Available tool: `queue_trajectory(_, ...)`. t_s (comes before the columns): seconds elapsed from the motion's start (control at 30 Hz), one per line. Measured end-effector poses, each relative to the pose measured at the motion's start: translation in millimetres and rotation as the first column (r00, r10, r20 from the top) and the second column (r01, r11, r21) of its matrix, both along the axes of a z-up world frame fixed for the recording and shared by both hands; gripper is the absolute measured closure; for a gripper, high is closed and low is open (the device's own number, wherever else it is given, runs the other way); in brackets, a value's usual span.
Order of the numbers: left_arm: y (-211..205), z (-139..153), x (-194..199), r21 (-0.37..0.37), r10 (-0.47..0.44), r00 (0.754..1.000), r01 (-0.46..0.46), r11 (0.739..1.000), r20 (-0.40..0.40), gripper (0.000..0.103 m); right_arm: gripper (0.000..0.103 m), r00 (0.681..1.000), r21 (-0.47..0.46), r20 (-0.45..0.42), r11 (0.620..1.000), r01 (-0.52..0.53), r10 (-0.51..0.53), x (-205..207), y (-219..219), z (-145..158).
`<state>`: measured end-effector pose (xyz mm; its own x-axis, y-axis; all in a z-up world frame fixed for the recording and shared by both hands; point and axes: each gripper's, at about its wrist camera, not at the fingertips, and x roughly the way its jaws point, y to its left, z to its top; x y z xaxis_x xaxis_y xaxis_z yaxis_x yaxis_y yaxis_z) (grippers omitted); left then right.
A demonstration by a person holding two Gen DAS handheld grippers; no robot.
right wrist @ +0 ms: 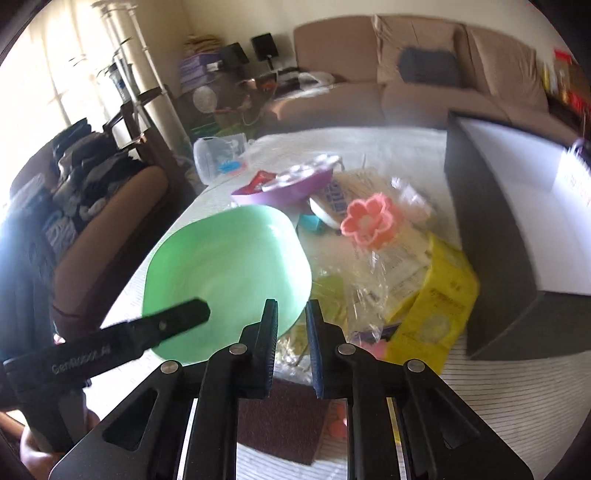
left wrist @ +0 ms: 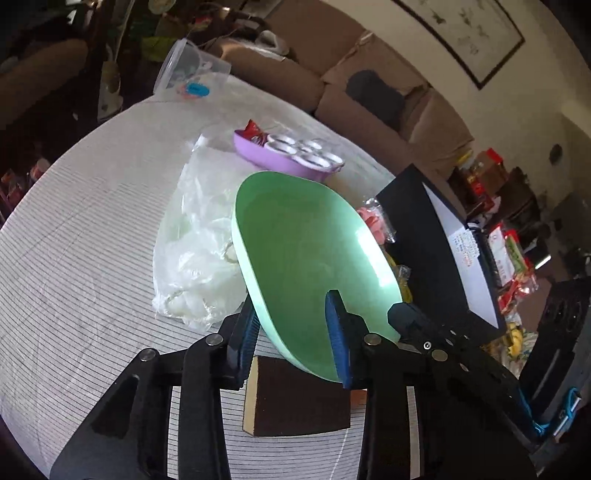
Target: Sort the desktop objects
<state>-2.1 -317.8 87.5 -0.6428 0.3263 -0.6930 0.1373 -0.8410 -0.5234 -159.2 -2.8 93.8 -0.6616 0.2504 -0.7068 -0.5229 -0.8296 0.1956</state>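
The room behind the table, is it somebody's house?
Most likely a home living room: a brown sofa stands behind the cloth-covered table, a framed picture hangs on the wall, and houseplants crowd one corner.

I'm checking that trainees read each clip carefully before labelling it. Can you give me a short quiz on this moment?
1. True or false: the green bowl has nothing inside it.
2. How does the left gripper hold the green bowl?
A) by the rim, one of its jaws inside and one outside
B) from underneath, both jaws below the base
C) not at all, its jaws are clear of it
3. What colour is the flower-shaped piece lying among the packets?

Key: 1 true; 2 A; 3 pink.
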Motion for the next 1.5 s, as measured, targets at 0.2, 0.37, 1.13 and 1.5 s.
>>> queue_trajectory(0.2,-13,-12,-1,0.07,0.02,0.998,-0.024,0.997,0.056,0.073,0.088,1.0,-0.066,-0.004,0.998,0.015,-0.015,17,10,9)
queue_trajectory(0.37,-22,-24,-2,0.048,0.047,0.993,-0.053,0.997,0.109,0.072,0.086,1.0,-0.071,0.016,0.997,0.004,-0.003,22,10,9)
queue_trajectory(1.13,45,29,12,-0.001,-0.198,0.98,0.198,0.98,-0.031,0.079,0.084,1.0,-0.101,0.002,0.995,0.009,-0.009,46,18,19)
queue_trajectory(1.5,221,103,-74,-0.142,-0.457,0.889,0.458,0.878,0.039,0.077,0.084,0.987,-0.043,-0.024,0.987,0.156,-0.157,146,121,91)
